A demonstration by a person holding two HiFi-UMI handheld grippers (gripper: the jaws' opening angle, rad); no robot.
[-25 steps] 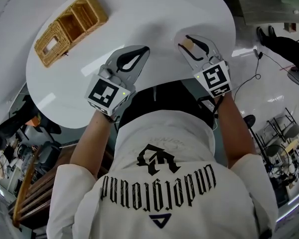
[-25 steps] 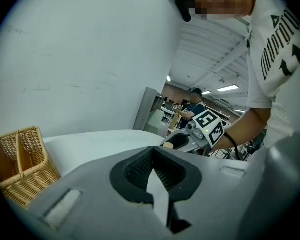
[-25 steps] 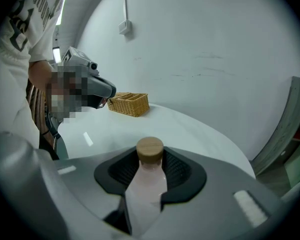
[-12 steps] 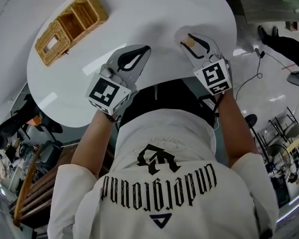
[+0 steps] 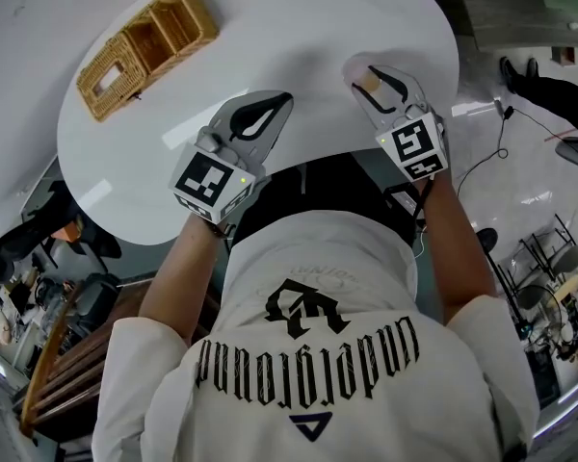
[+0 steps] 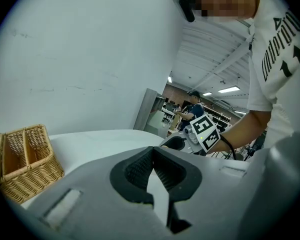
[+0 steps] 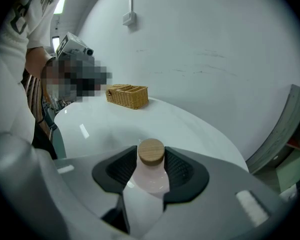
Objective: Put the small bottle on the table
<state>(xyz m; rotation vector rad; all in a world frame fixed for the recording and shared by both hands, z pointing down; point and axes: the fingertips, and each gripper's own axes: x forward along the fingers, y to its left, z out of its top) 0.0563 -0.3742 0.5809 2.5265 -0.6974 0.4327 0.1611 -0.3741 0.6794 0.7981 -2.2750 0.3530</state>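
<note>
The small pale-pink bottle (image 7: 150,178) with a round wooden cap (image 5: 370,82) stands upright on the white round table (image 5: 299,27) near its right front edge. My right gripper (image 5: 372,73) surrounds it. The jaws have just been opening, and the bottle's neck sits between the dark pads (image 7: 179,168) with thin gaps beside the cap. My left gripper (image 5: 285,96) hovers to the left of it over the table's front edge. Its tips meet, with nothing between them (image 6: 152,150).
A wicker basket (image 5: 149,51) with compartments sits at the table's far left, also in the left gripper view (image 6: 22,159). My right gripper (image 6: 179,143) shows in the left gripper view. Beyond the table's right edge lie the floor, cables and chairs.
The right jaws have spread slightly around the bottle. Both hands have stayed almost in place.
</note>
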